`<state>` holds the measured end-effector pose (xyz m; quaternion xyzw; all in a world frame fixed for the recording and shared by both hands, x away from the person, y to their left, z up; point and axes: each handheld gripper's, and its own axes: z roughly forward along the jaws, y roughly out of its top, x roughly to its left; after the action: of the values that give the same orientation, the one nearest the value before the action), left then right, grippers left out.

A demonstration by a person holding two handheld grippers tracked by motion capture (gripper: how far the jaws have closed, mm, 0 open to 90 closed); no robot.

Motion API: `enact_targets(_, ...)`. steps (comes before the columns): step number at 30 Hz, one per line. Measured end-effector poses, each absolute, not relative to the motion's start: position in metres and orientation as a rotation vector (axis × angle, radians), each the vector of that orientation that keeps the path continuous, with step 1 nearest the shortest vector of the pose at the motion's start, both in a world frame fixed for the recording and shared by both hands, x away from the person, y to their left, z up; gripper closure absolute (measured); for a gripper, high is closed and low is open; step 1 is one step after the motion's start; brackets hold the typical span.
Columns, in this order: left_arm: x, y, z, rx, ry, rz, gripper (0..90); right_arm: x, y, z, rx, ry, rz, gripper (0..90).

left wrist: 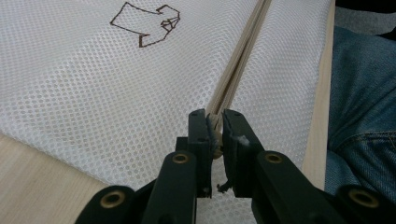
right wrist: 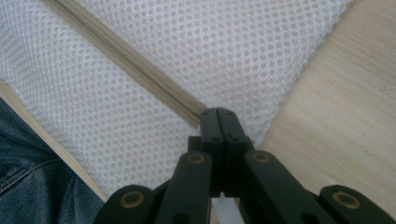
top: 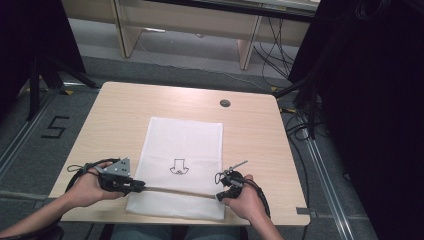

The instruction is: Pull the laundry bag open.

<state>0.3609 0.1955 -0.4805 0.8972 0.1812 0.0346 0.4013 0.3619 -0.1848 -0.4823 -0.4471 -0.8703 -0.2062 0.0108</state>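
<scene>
Lying flat mid-counter (top: 100, 107), white mesh bag (top: 182, 137), zipper (top: 175, 190) running nine to three along its near edge. Left tool (left wrist: 215, 126) clamping the zipper's end, right tool (right wrist: 218, 122) pinching the opposite end, probably keeping it taut for sliding.

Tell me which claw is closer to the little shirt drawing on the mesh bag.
Right. The right claw sits a little nearer the shirt drawing, below and right of it; the left claw is below-left, both on the zipper.
</scene>
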Motion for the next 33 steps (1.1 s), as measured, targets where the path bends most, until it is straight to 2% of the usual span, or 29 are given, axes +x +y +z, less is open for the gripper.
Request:
enact_targets(26, 0.360, 0.212, -0.486, 2.261, 0.505, 0.077, 81.8, 0.361, -0.184, -0.482, -1.397, -2.720, -0.645, 90.0)
enact_targets(28, 0.360, 0.215, -0.485, 2.310, 0.491, 0.118, 81.8, 0.362, -0.185, -0.483, -1.388, -2.724, -0.649, 90.0)
enact_targets(33, 0.359, 0.228, -0.487, 2.289, 0.550, 0.103, 81.8, 0.362, -0.185, -0.483, -1.388, -2.722, -0.649, 90.0)
